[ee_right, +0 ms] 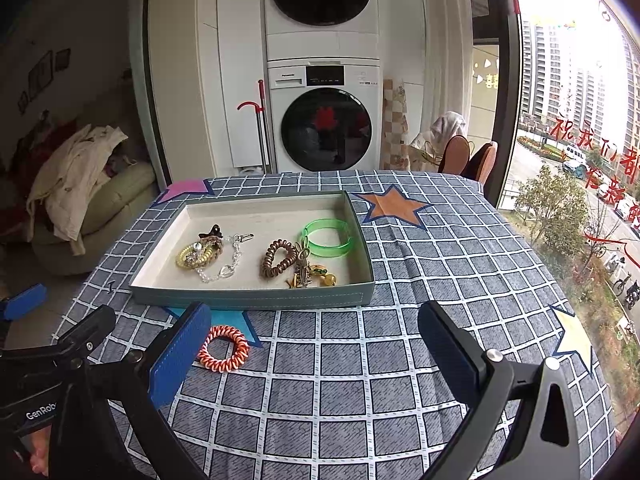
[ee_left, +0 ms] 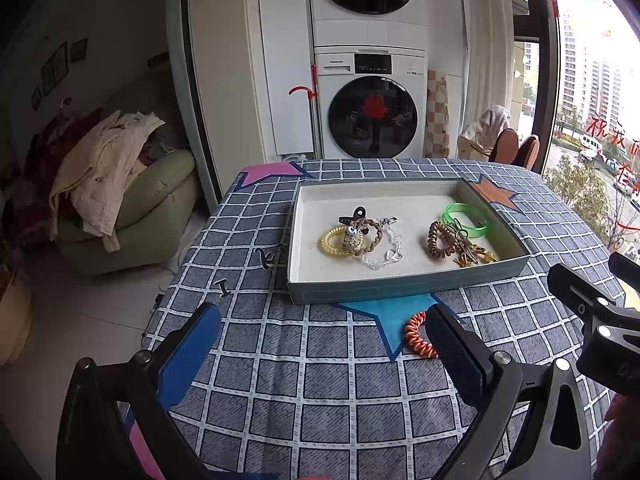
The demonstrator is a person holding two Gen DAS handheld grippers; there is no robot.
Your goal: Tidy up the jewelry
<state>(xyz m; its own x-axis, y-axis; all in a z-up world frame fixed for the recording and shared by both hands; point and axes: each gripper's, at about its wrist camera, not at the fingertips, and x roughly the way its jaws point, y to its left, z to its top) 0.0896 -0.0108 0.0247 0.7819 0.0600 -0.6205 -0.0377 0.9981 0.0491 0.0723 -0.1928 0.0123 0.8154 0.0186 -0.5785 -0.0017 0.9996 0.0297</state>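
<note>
From your left wrist camera, your left gripper (ee_left: 322, 344) is spread wide with nothing between its pads, hovering over the checked tablecloth (ee_left: 280, 380). The orange spiral hair tie (ee_left: 418, 338) lies flat on the blue star patch, just in front of the tray (ee_left: 400, 284) and partly hidden behind your right-hand finger. The tray's long axis runs left to right across your view; inside it sit a yellow coil tie (ee_left: 332, 241), a clear bead bracelet (ee_left: 386, 250), a brown coil tie (ee_left: 437, 240) and a green bangle (ee_left: 466, 219). Stacked washing machines (ee_left: 370, 104) stand beyond the table.

From your right wrist camera, your right gripper (ee_right: 316, 356) is likewise wide open and holds nothing. The orange tie (ee_right: 223, 348) lies as a flat ring just beside your left-hand finger, outside the tray (ee_right: 256, 298). A window (ee_right: 580, 120) fills the right side, a sofa heaped with clothes (ee_right: 80, 200) the left.
</note>
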